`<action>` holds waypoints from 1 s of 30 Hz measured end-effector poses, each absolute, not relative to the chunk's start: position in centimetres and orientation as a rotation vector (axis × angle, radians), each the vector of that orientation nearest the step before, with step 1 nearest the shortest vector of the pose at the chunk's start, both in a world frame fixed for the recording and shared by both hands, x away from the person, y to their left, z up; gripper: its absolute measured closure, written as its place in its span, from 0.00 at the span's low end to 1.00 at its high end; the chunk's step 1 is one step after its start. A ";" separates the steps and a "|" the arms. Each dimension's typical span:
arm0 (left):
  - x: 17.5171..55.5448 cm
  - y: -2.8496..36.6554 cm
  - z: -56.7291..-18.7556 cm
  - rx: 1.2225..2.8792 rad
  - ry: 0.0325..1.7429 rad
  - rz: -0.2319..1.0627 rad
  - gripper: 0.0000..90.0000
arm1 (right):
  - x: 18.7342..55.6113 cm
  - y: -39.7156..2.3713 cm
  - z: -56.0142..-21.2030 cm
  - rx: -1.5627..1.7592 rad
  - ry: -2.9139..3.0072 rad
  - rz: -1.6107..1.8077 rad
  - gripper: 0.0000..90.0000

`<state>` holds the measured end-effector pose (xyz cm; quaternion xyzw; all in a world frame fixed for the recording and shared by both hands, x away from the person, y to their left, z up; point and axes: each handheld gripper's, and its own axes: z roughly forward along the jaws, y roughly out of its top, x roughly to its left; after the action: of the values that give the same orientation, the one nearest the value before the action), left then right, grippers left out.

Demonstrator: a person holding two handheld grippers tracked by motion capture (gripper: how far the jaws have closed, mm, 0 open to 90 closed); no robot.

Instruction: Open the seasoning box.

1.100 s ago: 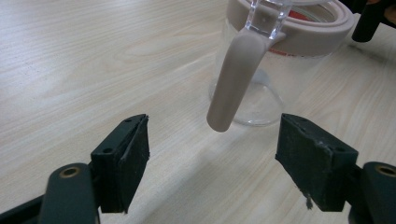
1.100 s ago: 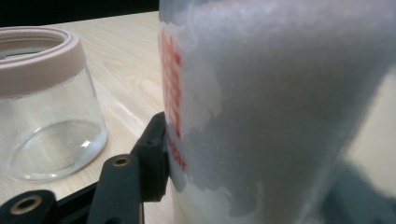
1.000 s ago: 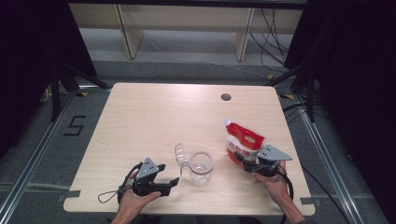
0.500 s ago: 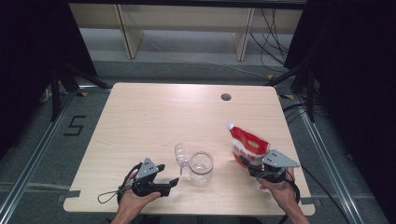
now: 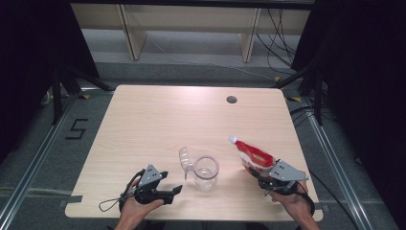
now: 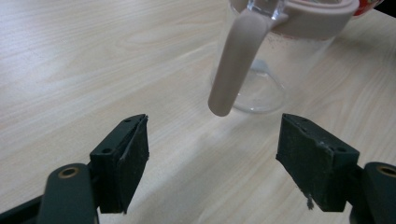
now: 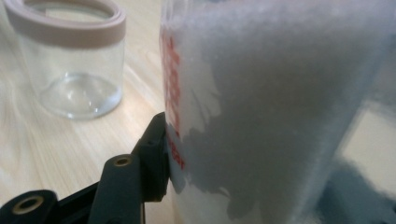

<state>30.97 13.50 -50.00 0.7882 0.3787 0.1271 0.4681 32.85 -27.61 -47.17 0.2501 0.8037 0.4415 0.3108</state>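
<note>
My right gripper (image 5: 262, 173) has its jaws clamped on the red-and-white refill pouch (image 5: 252, 154), spout tilted toward the open glass jar (image 5: 206, 172) mid-counter (image 5: 158, 115), ready for pouring. My left gripper (image 5: 173, 191) waits beside the jar, jaws wide and empty.

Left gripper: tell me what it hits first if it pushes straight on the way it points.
Probably the jar: its hanging lid flap sits straight ahead of the open left gripper, with bare table between. Depth is hard to judge.
</note>
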 end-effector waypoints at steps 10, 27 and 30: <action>31.0 13.7 -49.9 1.921 0.919 0.318 0.27 | 32.3 -26.5 -47.0 0.529 2.152 1.048 0.54; 31.0 13.7 -49.8 1.917 0.931 0.313 0.27 | 31.1 -26.3 -46.9 0.458 2.159 0.945 0.54; 31.1 13.7 -49.7 1.922 0.913 0.324 0.27 | 31.1 -26.3 -46.9 0.436 2.158 0.921 0.54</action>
<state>31.05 13.75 -49.71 0.7859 0.3735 0.1325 0.4747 31.07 -26.31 -46.92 0.1699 0.8406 0.3586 0.3687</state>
